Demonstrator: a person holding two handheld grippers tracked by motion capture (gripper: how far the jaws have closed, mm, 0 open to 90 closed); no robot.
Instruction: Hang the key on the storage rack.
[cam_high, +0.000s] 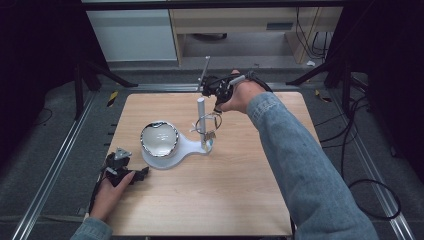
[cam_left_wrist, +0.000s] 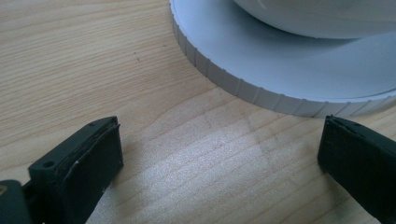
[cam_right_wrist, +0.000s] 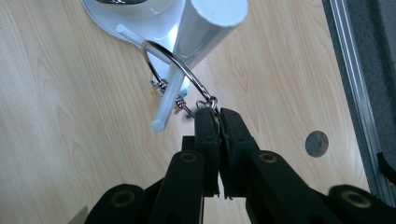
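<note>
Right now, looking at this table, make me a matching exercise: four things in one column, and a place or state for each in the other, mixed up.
Things:
1. metal ring
2. shiny bowl
3. left tongs
4. right tongs

Places or states:
A. open, low over the wood beside the white base
B. shut on a thin metal piece
C. hung on the peg of the white post
D. sitting on the round white base

Pairs: 1-C, 2-D, 3-A, 4-B
</note>
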